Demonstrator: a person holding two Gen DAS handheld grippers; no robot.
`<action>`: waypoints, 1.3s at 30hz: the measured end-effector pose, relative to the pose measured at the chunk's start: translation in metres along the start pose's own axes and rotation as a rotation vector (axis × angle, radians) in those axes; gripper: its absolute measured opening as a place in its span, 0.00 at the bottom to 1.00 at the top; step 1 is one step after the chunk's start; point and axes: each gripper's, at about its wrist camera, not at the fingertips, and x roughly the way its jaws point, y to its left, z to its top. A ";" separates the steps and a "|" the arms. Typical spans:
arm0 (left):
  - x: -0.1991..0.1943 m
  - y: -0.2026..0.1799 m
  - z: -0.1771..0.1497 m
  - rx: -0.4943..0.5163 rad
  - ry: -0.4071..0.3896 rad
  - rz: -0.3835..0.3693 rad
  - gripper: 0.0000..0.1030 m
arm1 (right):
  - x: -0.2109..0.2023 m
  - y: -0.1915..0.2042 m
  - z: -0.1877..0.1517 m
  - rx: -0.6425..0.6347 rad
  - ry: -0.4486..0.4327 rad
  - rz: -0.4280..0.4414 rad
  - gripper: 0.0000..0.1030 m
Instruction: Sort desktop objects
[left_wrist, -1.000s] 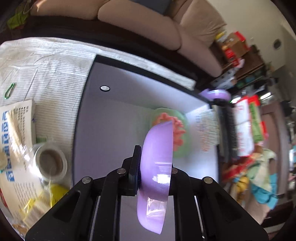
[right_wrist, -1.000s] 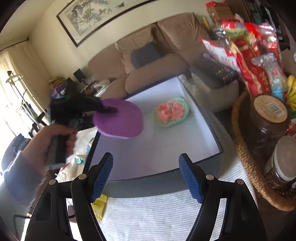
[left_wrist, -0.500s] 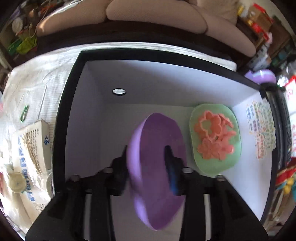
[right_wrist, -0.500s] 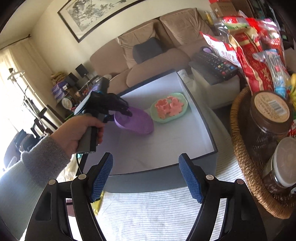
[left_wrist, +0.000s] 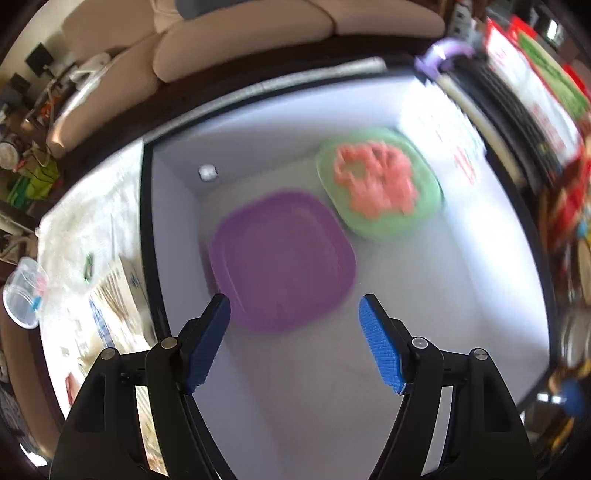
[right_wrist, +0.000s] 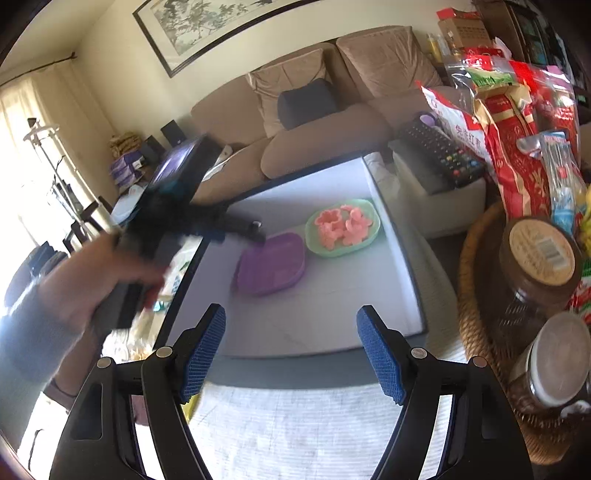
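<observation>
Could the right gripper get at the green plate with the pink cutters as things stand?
Probably yes. The right gripper is open and empty, the green plate lies uncovered in the box, and only the purple plate sits beside it, left of the approach.

The left wrist camera looks steeply down into the white box (left_wrist: 424, 295) from close above, purple plate (left_wrist: 282, 258) just ahead of its jaws. The right wrist camera sits farther back and lower, facing the sofa (right_wrist: 317, 144). Both share the box, purple plate and green plate (right_wrist: 343, 227).

Beige sofa (right_wrist: 325, 122) (wicker basket (right_wrist: 476, 295) nearby)
</observation>
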 end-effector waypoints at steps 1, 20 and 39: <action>0.003 -0.005 -0.001 0.003 0.016 -0.009 0.68 | 0.002 -0.001 0.003 0.001 -0.002 -0.001 0.75; 0.045 -0.055 -0.021 0.338 0.150 0.154 0.68 | 0.059 0.006 0.021 -0.073 0.026 -0.040 0.74; 0.089 -0.067 -0.010 0.777 0.224 0.436 0.22 | 0.023 -0.031 0.034 0.030 -0.041 -0.007 0.74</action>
